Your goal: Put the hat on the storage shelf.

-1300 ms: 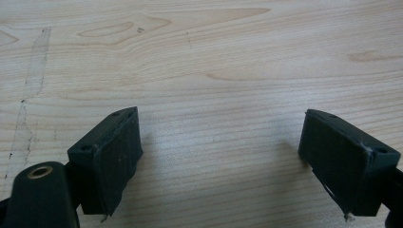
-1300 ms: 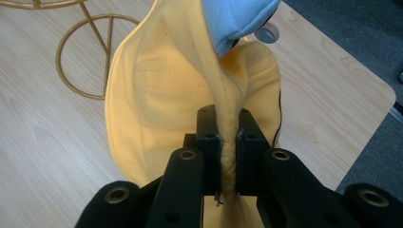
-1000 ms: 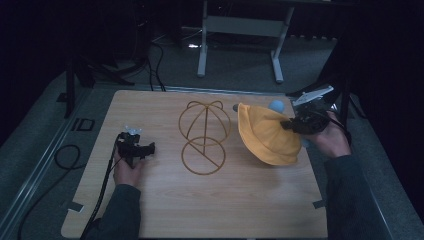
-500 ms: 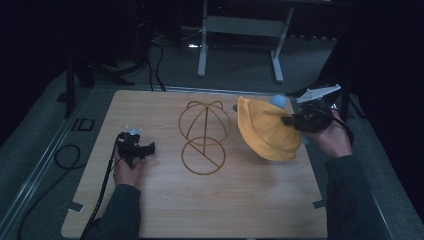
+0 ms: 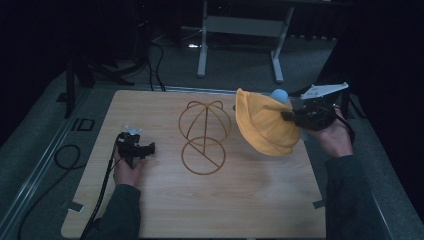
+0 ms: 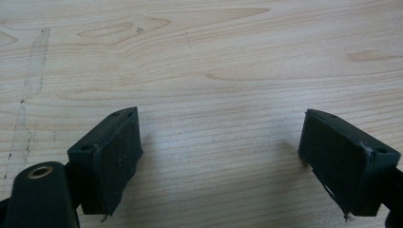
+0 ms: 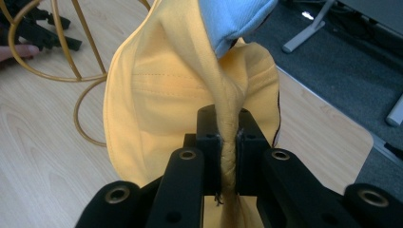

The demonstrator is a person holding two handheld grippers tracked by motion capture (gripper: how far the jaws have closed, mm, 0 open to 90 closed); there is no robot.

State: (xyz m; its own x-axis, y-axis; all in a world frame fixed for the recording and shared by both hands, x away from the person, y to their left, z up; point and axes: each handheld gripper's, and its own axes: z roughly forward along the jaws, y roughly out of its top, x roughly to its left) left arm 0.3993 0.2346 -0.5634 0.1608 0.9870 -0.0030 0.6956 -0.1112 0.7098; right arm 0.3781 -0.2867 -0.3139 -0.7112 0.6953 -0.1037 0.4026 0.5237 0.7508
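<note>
Yellow hat (image 5: 267, 127), one of its kind with a light blue pompom (image 5: 279, 94) on top, hangs lifted above the right side of the wooden table (image 5: 165, 210), a fold of its fabric pinched tight in the right gripper (image 5: 292, 116). Just left of it stands one gold wire hat stand (image 5: 205, 137), apart from the hat. Near the table's left edge the left gripper (image 5: 148, 148) rests low with jaws spread wide on nothing, bare wood all along the near side.
</note>
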